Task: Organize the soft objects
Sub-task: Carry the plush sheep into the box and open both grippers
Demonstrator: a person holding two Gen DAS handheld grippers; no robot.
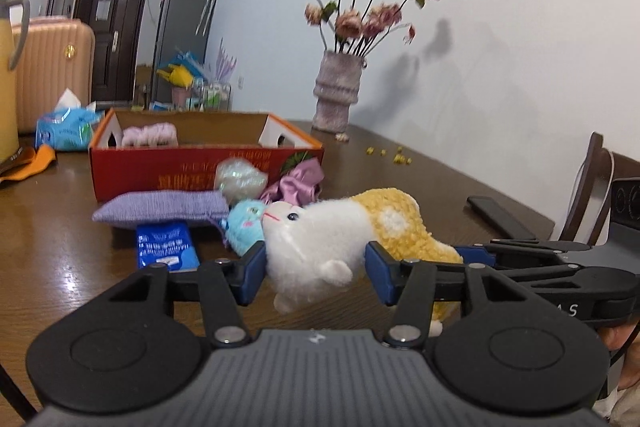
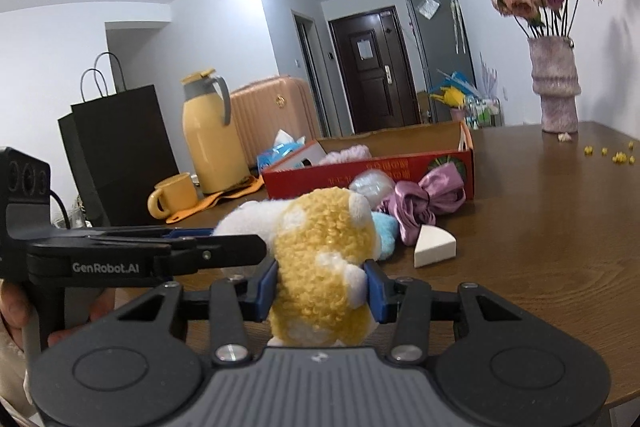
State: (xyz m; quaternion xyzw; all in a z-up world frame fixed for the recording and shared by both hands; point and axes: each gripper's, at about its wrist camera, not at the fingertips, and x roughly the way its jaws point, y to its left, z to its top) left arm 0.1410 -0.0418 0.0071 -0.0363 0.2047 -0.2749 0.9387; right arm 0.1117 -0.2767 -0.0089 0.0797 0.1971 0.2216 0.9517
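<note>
I hold the fluffy white-and-yellow plush animal point(image 1: 320, 243) between both tools: my left gripper point(image 1: 316, 271), black with blue pads, pinches its smooth white front, and my right gripper point(image 2: 322, 285) pinches its curly yellow rear, the fleece bulging past the pads on each side. The toy hangs just in front of the long red cardboard box point(image 1: 200, 167), whose open top shows plain brown walls and a ribbed pink knitted piece point(image 1: 150, 135) inside. Against the box's near wall lie a flat lilac knitted pouch point(image 1: 160, 207), a shimmery pale puff point(image 1: 240, 179) and a glossy purple satin scrunchie point(image 2: 424, 203); a small fuzzy blue plush point(image 1: 244, 223) sits touching the held toy's nose. Right of the box, near the scrunchie, rests a white wedge-shaped sponge point(image 2: 434, 247) on the dark wooden table point(image 2: 540, 247). Beyond the box's right end stands a ridged mauve vase point(image 1: 336, 91) of dried pink roses.
</note>
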